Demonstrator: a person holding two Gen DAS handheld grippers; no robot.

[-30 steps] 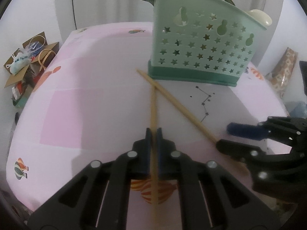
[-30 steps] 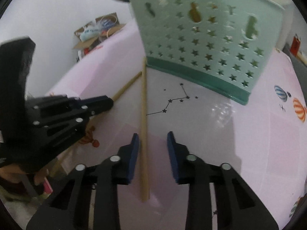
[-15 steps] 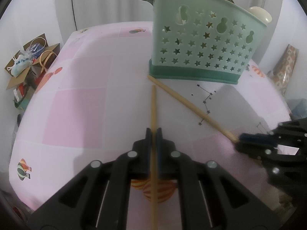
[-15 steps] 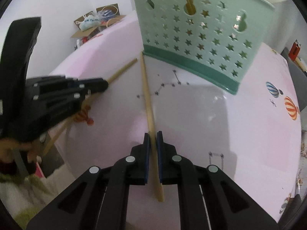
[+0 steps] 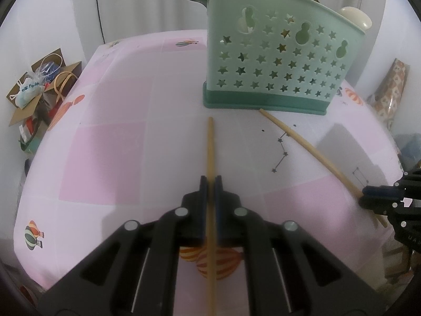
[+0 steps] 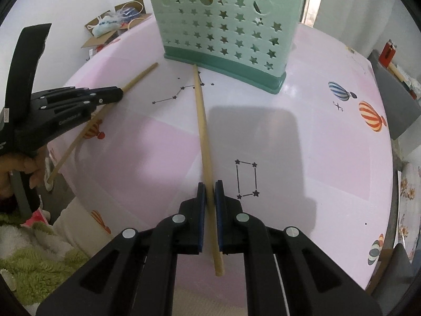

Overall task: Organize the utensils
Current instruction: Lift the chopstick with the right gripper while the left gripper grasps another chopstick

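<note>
— While both tongs are gripping a chopstick each, which way is the holder lying from them?

— Straight ahead of both. The left tongs [image 5: 210, 181] are pinching the left chopstick [image 5: 210, 152] narrowly, with the stick running forward along the fingers, its far tip pointing at the base of the green utensil holder [image 5: 279, 60] but stopping a little short of it. The right tongs [image 6: 210, 187] are squeezing the right chopstick [image 6: 201, 115] just as narrowly, and its far tip is sitting right at the holder's foot, touching or nearly so; I cannot tell which.

— So the long axes are both aiming at the holder's perforated wall, not at its opening?

— Yes. The sticks are lying low and near level over the pink worktop [image 5: 105, 144], while the opening is sitting up top, where other handles are already poking out. I am judging that each stick is needing to be tipped toward upright and lifted above the rim before it is going in.

— Which hand is nearer?

— The right one, by the tip at least. In the right view the left tongs [image 6: 115, 96] are standing off to the side, their stick angling in toward the holder's near corner, well apart from the right stick.

— Any risk?

— Both are being held toward the rear, so the long front ends may be swinging into the wall.
</note>
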